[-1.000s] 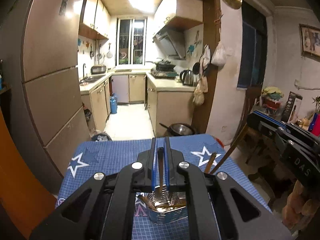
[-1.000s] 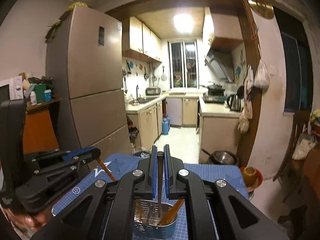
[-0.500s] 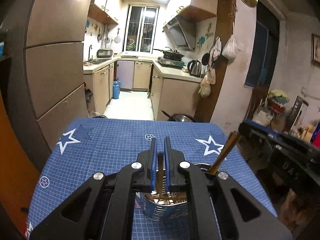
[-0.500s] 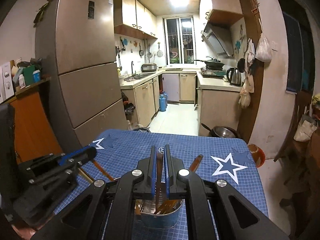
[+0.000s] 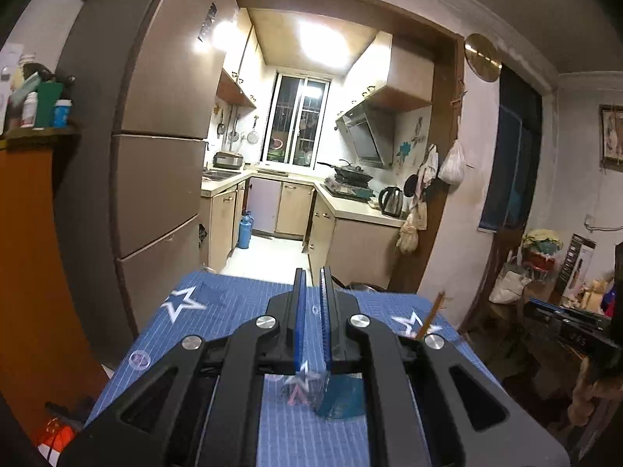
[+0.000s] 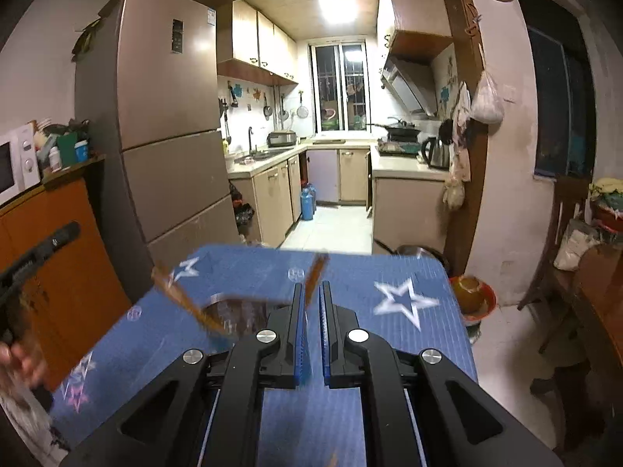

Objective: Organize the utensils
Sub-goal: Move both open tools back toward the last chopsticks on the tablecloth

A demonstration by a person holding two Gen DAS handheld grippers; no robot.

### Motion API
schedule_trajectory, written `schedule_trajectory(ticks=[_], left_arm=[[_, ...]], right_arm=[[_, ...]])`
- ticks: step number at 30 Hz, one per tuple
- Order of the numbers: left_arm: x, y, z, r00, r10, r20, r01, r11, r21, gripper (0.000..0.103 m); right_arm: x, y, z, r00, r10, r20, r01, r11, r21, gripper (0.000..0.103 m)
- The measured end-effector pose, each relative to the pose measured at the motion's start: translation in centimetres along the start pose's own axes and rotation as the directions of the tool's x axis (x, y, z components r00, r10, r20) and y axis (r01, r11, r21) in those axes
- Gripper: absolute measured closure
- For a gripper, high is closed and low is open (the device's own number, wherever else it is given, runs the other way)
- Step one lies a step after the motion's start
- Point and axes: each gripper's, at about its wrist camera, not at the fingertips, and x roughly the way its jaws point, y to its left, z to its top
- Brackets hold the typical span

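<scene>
- Straight ahead in the left wrist view, the left black gripper with blue pads (image 5: 313, 272) is clenched: only a thin slit stands between its pads, and just the cloth shows through it.
- Under it lies a blue gridded tablecloth with white stars (image 5: 218, 330), covering the table from 9 to 3 o'clock.
- At 3 o'clock of those fingers, a thin brown wooden stick (image 5: 430, 317) rises from behind the gripper's black body, tilted toward 1 o'clock; its lower end is hidden.
- In the right wrist view, the right black gripper with blue pads (image 6: 311, 288) is likewise clenched, with no more than a narrow slit between the pads.
- A blurred brown wooden handle (image 6: 316, 272) stands at 12 o'clock of its tips, leaning toward 1 o'clock. Whether the pads pinch it cannot be told through the blur.
- At 10 o'clock of that gripper is the smeared oval rim of a shiny metal utensil holder (image 6: 222, 297), standing on the cloth and half see-through from blur.
- A second brown wooden utensil (image 6: 183, 295) leans out of that holder toward 10 o'clock.
- At 9 o'clock, at the picture's edge, the left gripper's dark finger shows, with a blurred hand (image 6: 19, 358) below it.
- Beyond the table, at 11 o'clock, stands a tall brown-grey refrigerator (image 6: 163, 116).
</scene>
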Motion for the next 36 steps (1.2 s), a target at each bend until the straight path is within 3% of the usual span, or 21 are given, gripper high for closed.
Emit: schedule_trajectory(ticks=[4, 9, 15, 19, 23, 26, 31, 36], left_arm=[[-3.3, 0.6, -3.8, 0.999, 0.003, -0.041, -0.001, 0.998, 0.062, 0.097], [-7.1, -0.6, -12.5, 0.986, -0.011, -0.169, 0.044, 0.980, 0.194, 0.097], [-12.0, -4.3, -23.2, 0.964, -0.026, -0.263, 0.116, 0.936, 0.334, 0.097], [-13.8, -5.5, -26.9, 0.967, -0.036, -0.254, 0.128, 0.927, 0.354, 0.097], [-14.2, -6.2, -29.1, 0.963, -0.038, -0.269, 0.139, 0.920, 0.366, 0.097], [-13.8, -6.9, -30.3, 0.963, -0.024, -0.270, 0.126, 0.921, 0.369, 0.097], [-13.4, -7.9, -31.8, 0.970, 0.006, -0.243, 0.094, 0.911, 0.401, 0.092], [-12.9, -7.7, -32.4, 0.970, 0.041, -0.240, 0.054, 0.926, 0.374, 0.090]], right_arm=[[-4.3, -1.2, -4.6, 1.000, -0.015, -0.025, 0.014, 0.999, -0.036, 0.094], [-9.0, -1.9, -12.0, 0.999, -0.011, -0.049, 0.011, 1.000, -0.002, 0.094], [-12.5, 1.5, -24.4, 0.993, -0.054, -0.104, 0.049, 0.998, -0.048, 0.094], [-12.9, 3.1, -29.9, 0.988, -0.052, -0.148, 0.054, 0.998, 0.011, 0.094], [-12.9, 3.9, -31.8, 0.988, -0.055, -0.145, 0.065, 0.996, 0.067, 0.094], [-12.5, 4.3, -32.2, 0.990, -0.047, -0.132, 0.059, 0.994, 0.093, 0.074], [-11.9, 5.5, -32.6, 0.993, -0.035, -0.112, 0.041, 0.998, 0.052, 0.073], [-11.4, 6.7, -33.3, 0.994, -0.062, -0.091, 0.062, 0.998, -0.005, 0.074]])
